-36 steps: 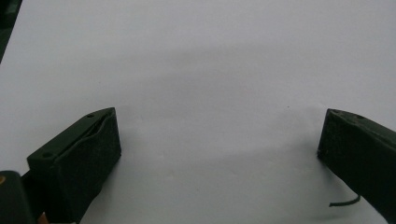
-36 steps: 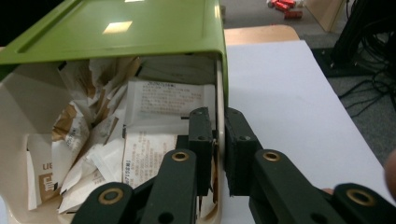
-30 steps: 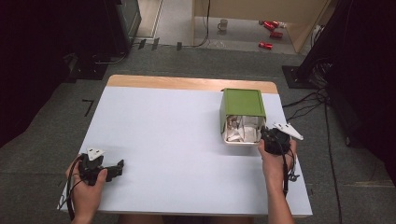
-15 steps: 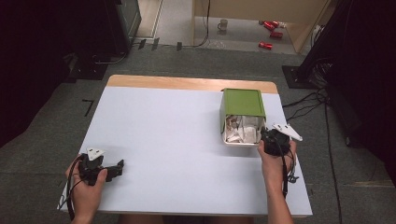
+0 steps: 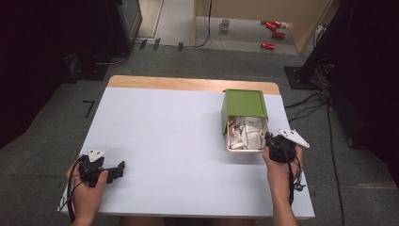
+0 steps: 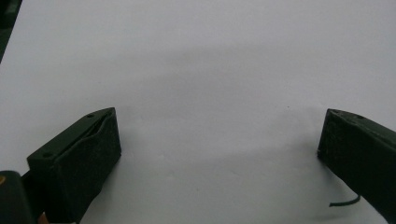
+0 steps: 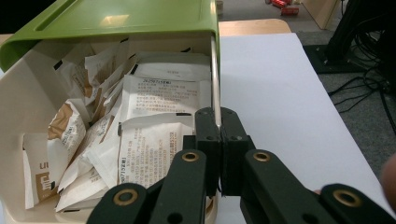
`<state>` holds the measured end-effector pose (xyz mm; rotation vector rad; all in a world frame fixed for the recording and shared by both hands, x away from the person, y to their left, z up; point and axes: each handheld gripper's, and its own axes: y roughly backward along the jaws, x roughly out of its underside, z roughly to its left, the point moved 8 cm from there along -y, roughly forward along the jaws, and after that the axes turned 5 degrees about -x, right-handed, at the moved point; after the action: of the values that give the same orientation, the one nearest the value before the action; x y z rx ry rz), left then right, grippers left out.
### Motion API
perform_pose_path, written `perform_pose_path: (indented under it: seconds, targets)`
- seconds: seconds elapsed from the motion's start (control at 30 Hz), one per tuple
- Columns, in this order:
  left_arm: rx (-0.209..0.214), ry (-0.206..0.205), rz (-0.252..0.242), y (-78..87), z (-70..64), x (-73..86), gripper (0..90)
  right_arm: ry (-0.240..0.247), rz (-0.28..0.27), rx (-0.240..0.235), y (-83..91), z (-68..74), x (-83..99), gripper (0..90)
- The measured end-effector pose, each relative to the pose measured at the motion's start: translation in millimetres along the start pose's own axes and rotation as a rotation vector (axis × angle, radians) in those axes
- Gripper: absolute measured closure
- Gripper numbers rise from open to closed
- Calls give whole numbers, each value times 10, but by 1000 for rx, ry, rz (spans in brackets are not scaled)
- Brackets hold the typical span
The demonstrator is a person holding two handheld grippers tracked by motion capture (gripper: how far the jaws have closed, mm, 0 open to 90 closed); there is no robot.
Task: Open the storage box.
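Right gripper (image 7: 219, 140): jaws pressed together on the thin right-hand wall of the open box, seen in the right gripper view; it is near the tabletop's right edge.
Left gripper (image 6: 219, 140): jaws spread wide with nothing between them, just above bare white surface at the tabletop's near left corner.
Box (image 5: 244, 104): one, lying on its side at the far right of the tabletop, green lid (image 7: 126, 18) uppermost, cream body, its mouth towards the near edge.
Packets (image 7: 154, 140): white and brown paper sachets heaped inside the box; they overlap too much to count and their print is too small to read.
Cut off: the box's near left corner runs out of the right gripper view.
Tabletop (image 5: 179, 141): white sheet over wood, a wooden strip bare along the far edge.
Floor beyond: one mug (image 5: 225, 24) and three red cans (image 5: 268, 45).
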<state>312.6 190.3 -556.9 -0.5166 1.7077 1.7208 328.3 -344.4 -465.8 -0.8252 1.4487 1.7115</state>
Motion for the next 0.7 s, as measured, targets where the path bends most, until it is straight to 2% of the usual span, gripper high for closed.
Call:
perform_pose_path:
  seconds: [0.7]
  targets:
    - [0, 1, -1, 0, -1, 0, 0, -5, 3, -8, 227, 16, 169, 900]
